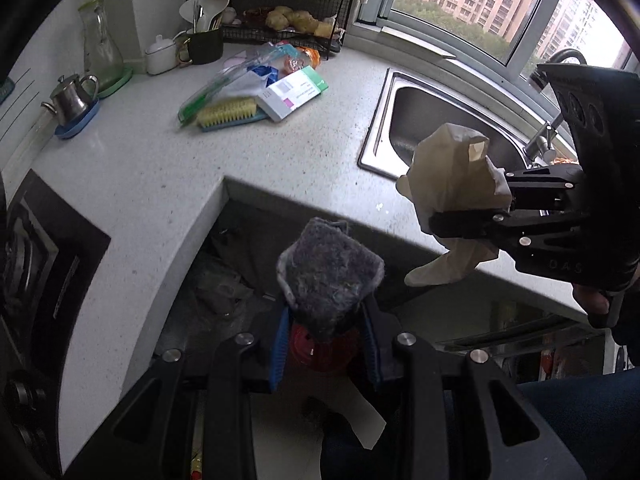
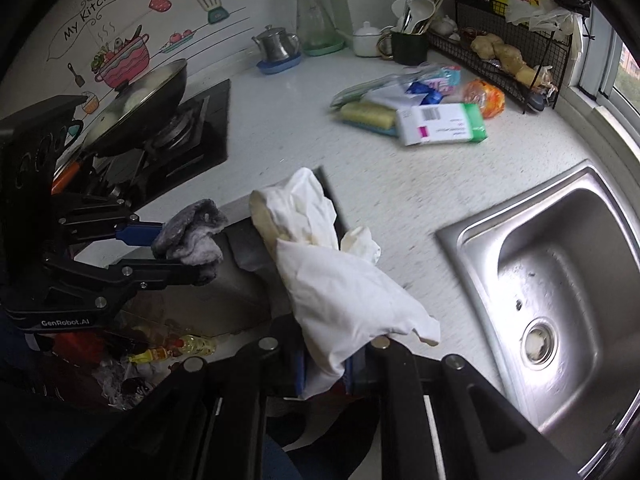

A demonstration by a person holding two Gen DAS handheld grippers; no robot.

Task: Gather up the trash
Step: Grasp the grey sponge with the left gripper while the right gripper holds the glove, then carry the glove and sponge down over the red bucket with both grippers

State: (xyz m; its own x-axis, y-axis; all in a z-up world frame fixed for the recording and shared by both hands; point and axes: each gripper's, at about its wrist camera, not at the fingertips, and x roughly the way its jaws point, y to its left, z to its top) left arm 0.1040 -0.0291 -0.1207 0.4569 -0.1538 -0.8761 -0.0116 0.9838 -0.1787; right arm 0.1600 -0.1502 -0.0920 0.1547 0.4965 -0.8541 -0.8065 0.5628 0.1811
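Observation:
My left gripper [image 1: 326, 312] is shut on a grey fuzzy scouring pad [image 1: 330, 276], which stands up between its blue pads. The right wrist view shows the same gripper [image 2: 180, 254] from the side, with the pad [image 2: 192, 236] bent in its grip. My right gripper [image 2: 326, 364] is shut on a crumpled whitish wad [image 2: 340, 292] that looks like paper or a thin glove. In the left wrist view the right gripper [image 1: 472, 204] holds this wad [image 1: 452, 184] in front of the sink. Both grippers hang just off the counter's inner corner.
A white speckled counter [image 1: 160, 168] wraps around the corner. On it lie a box [image 1: 296, 92], a brush and some bags. A steel sink [image 2: 560, 280] is at the right, and a pan [image 2: 140, 108] on the stove at the left. Bottles and clutter [image 2: 160, 354] sit low by the floor.

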